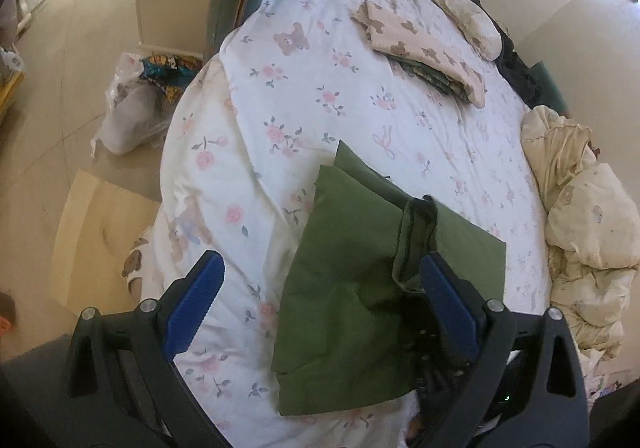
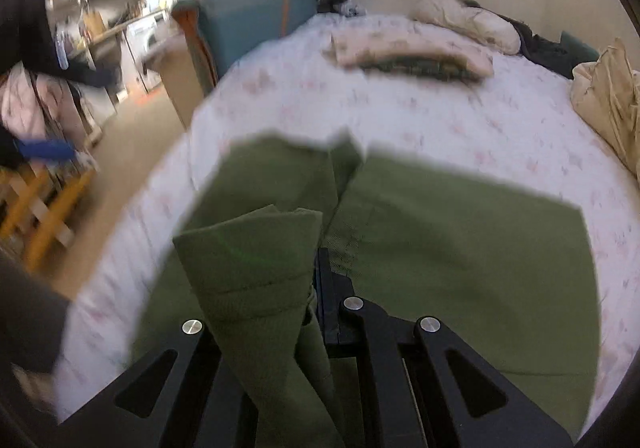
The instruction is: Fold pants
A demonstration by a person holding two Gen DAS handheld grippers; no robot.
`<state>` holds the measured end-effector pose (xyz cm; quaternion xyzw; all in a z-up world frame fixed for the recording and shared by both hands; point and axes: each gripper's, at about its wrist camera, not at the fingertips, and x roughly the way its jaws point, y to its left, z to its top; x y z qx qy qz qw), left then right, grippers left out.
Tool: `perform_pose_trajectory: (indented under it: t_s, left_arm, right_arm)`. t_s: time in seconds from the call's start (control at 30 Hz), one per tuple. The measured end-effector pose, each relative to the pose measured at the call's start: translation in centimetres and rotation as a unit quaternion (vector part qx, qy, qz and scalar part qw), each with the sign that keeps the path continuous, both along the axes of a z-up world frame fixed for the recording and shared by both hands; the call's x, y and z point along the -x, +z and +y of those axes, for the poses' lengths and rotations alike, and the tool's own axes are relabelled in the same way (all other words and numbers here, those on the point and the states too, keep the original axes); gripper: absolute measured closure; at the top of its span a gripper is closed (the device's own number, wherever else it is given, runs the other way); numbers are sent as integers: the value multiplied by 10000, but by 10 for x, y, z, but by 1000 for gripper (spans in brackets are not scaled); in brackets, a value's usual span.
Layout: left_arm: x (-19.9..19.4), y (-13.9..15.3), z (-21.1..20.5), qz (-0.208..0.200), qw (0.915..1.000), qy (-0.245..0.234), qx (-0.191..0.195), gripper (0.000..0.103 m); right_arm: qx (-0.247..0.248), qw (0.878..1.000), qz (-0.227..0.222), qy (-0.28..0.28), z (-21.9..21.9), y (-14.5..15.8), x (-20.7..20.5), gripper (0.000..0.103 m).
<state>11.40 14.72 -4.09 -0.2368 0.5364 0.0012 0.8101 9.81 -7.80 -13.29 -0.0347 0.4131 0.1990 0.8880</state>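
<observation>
Two tongs were at work over the bed (image 1: 360, 96), and only one had cloth. The right tongs (image 2: 316, 288) were pinched narrow on a hemmed end of the pants (image 1: 348, 288), which stood up in a cone between its fingers. The left tongs (image 1: 320, 284) hung wide, blue pads well apart, gripping nothing, though the lifted flap sat just beside its right pad.

The pants lay on the near part of the bed, partly folded, several layers stacked unevenly with a corner poking out toward the far side.

Risks, as I judged them: the right view was blurred, so that hand was probably moving fast, and a quick swing could drag the lower layers along and undo the fold. With only one end held and the left tongs empty, the carried flap would likely land skewed or twisted. The pinch seemed to hold a bunched edge, not a flat one, so a crease could set wrong or a layer could slip out. The quilt under the pants was soft and rumpled, which could catch the cloth and wrinkle it.

Containers: left of the bed, on the floor, a plastic bag (image 1: 132, 104) held something grey plus patterned cloth at its mouth; I could not tell more. Farther up the bed lay a folded stack (image 1: 424, 48) of bear-print cloth over a dark piece.
</observation>
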Motion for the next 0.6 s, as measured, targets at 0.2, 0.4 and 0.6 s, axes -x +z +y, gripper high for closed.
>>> perform_pose_trajectory:
  t_s: [0.2, 0.4, 0.6]
  left_arm:
    - [0, 0, -2, 49, 9998, -102, 180, 6]
    - [-4, 5, -15, -28, 9994, -172, 305, 6]
    - [-5, 9, -26, -110, 9990, -318, 311, 6]
  right_arm:
    - [-107, 9974, 647, 307, -11, -6, 7, 79]
    - [-835, 9828, 1295, 1023, -39, 17, 41, 24]
    - [-1201, 9875, 980, 290, -61, 42, 22, 40]
